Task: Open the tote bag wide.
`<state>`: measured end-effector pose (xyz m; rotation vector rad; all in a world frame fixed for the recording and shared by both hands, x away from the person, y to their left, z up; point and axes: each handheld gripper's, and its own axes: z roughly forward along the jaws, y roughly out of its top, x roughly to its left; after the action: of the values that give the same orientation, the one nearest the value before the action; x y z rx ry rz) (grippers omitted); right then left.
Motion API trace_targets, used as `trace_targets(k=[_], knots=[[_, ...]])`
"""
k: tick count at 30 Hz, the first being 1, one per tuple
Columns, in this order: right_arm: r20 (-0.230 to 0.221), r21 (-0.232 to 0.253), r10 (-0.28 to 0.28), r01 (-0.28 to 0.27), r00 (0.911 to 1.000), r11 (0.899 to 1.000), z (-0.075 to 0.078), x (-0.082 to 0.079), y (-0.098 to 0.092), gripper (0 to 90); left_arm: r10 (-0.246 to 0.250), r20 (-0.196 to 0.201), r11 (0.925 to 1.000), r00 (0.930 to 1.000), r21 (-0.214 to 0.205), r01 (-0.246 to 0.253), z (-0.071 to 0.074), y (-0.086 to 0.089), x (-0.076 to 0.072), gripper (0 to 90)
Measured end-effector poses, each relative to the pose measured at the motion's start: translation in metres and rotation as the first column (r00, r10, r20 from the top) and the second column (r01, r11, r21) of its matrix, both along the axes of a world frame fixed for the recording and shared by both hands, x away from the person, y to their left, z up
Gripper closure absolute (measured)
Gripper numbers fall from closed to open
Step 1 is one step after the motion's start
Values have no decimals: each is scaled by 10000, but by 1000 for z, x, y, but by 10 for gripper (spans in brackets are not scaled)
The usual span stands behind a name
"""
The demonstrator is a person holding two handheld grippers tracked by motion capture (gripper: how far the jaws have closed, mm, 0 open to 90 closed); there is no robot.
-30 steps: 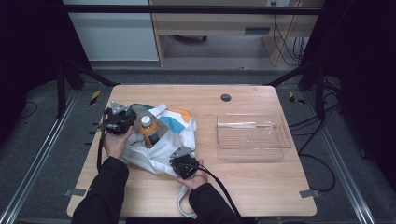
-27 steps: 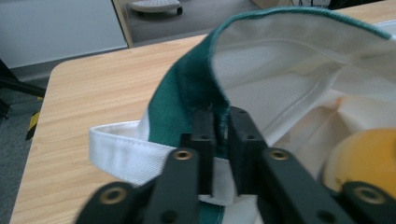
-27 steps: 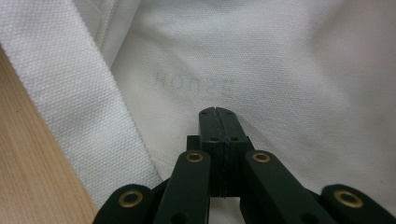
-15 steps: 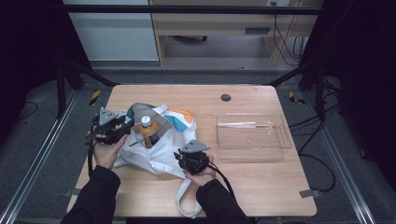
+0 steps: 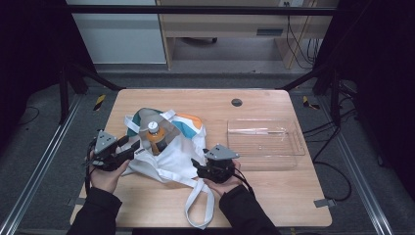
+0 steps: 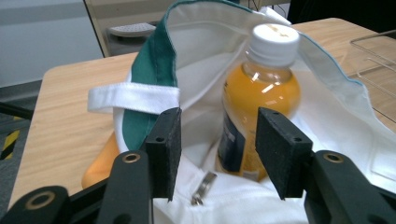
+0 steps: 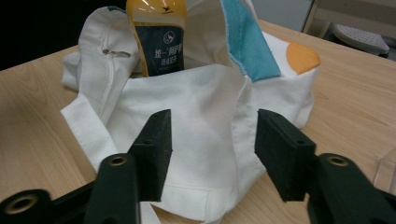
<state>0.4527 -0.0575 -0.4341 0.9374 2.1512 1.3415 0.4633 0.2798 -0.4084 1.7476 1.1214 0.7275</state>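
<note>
A white tote bag (image 5: 172,157) with green, teal and orange patches lies open on the left half of the wooden table (image 5: 284,196). An orange juice bottle (image 5: 154,134) with a white cap stands inside it. My left gripper (image 5: 133,148) sits at the bag's left edge, its jaws apart after just opening. The bottle (image 6: 261,88) and the bag's rim (image 6: 135,95) lie beyond its pads, with nothing pinched. My right gripper (image 5: 199,167) is at the bag's near right side. Its jaws have also just been opening, and the white cloth (image 7: 201,116) and bottle (image 7: 159,37) are ahead of them.
A clear plastic tray (image 5: 264,139) rests on the right half of the table. A round cable hole (image 5: 237,102) sits near the far edge. The bag's long strap (image 5: 195,210) trails toward the front edge between the person's forearms.
Both grippers have let go of the bag's cloth and opened. The left hand has drawn back toward the near left, and the right hand has shifted right and lifted.
</note>
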Motion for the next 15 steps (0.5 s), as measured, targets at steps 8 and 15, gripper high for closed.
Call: trace_targets(k=[8, 15], knots=[[16, 161, -191, 191, 9998, 9997, 1, -12, -33, 248, -135, 94, 9999, 9999, -43, 135, 1, 3, -14, 440], [85, 463, -518, 513, 9986, 9976, 5, -21, -68, 182, -344, 223, 9994, 9992, 34, 344, 6, -4, -20, 395]])
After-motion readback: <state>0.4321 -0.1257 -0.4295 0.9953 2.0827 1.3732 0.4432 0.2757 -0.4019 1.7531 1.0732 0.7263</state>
